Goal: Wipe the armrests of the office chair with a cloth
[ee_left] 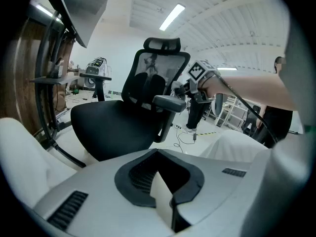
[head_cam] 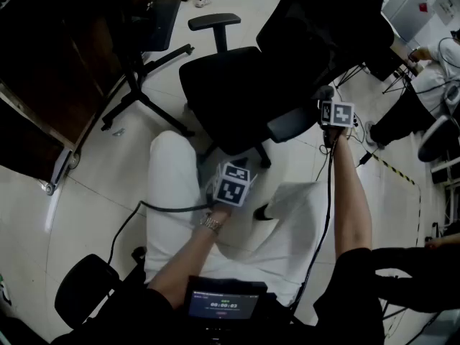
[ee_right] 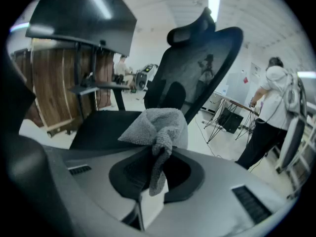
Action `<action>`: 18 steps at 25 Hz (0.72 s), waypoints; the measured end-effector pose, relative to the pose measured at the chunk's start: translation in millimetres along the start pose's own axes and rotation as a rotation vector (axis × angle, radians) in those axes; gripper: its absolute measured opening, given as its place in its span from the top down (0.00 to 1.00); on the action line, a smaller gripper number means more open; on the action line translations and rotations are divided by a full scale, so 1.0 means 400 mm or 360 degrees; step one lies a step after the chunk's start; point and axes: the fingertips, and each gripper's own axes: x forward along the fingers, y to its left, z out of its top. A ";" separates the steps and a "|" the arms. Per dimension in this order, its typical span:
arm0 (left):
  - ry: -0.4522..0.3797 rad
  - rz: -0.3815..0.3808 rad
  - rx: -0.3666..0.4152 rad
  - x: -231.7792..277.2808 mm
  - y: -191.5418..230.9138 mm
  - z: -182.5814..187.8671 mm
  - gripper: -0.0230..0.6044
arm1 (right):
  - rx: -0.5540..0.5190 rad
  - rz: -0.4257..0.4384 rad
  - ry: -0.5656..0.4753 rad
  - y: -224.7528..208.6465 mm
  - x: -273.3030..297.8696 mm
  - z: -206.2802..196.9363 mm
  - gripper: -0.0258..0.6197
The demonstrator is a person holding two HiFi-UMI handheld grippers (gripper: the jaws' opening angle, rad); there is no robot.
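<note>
**RIGHT GRIPPER CLAMPED ON CLOTH BESIDE ARMREST; LEFT GRIPPER EMPTY**

Office chair: black, filling the 12 o'clock half of the head view. The far armrest sits at 11 o'clock of the seat. The near armrest sits at 4 o'clock of the seat.

Right gripper: on an outstretched arm at 3 o'clock of the seat, just beside the outer end of the near armrest. Its jaws are closed on a grey cloth. The cloth bunches above the pinch, and one tail hangs down between the jaws. No view shows whether the cloth touches the armrest. In the right gripper view the chair backrest rises at 12 o'clock behind the cloth.

Left gripper: low over the person's white trouser leg, at 6 o'clock of the chair and apart from it. Its jaws are together with nothing between them. Its own view shows the right gripper at 3 o'clock of the near armrest pad.

Surroundings: a wooden desk lies at 9 o'clock of the head view. A small screen sits at the 6 o'clock edge. A second person stands at 3 o'clock in the right gripper view.
</note>
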 end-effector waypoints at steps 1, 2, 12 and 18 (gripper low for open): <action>0.0012 0.0004 -0.0003 -0.007 0.001 -0.011 0.96 | -0.0053 -0.0001 0.0018 0.013 0.014 -0.022 0.89; 0.0021 0.0007 -0.0006 -0.012 0.002 -0.021 0.96 | -0.0099 0.0003 0.0027 0.028 0.023 -0.039 0.89; 0.0007 0.0012 -0.0030 -0.014 0.019 -0.012 0.96 | -0.0288 0.0291 -0.0049 0.235 -0.076 -0.068 0.90; -0.0008 0.0008 -0.0034 -0.025 0.016 -0.004 0.96 | -0.0437 0.0549 -0.0148 0.437 -0.201 -0.108 0.90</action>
